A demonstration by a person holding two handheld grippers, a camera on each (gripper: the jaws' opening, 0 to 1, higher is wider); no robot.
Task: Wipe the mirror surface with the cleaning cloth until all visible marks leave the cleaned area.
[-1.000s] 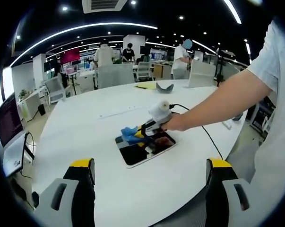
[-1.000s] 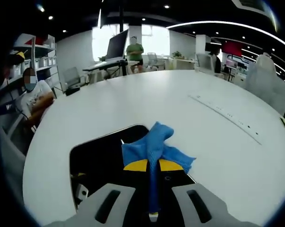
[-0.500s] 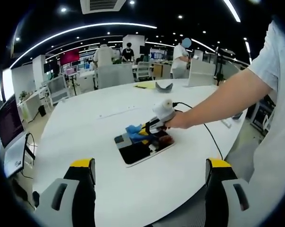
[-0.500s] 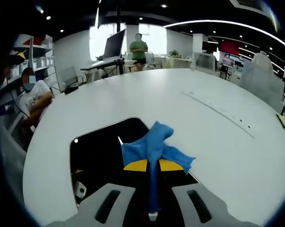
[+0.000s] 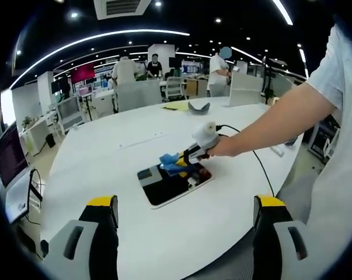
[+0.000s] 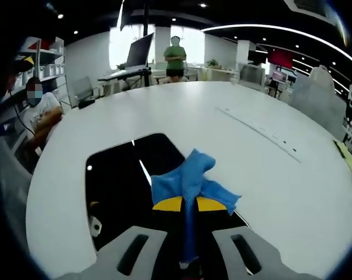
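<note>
Lying flat on the white desk, the mirror has the right tool over its far corner, clenched on the blue cloth that rests on the glass. The left tool hangs well back, jaws spread and bare. A black cable trails behind; office chairs and people stand beyond the desk.

Our left gripper has grey jaws with slotted bodies and yellow tips. Our right gripper looks the same: grey, yellow at the tips. Beyond the left jaws, it carries a white rounded housing trailing a black cable. We wear a pale short sleeve.
</note>
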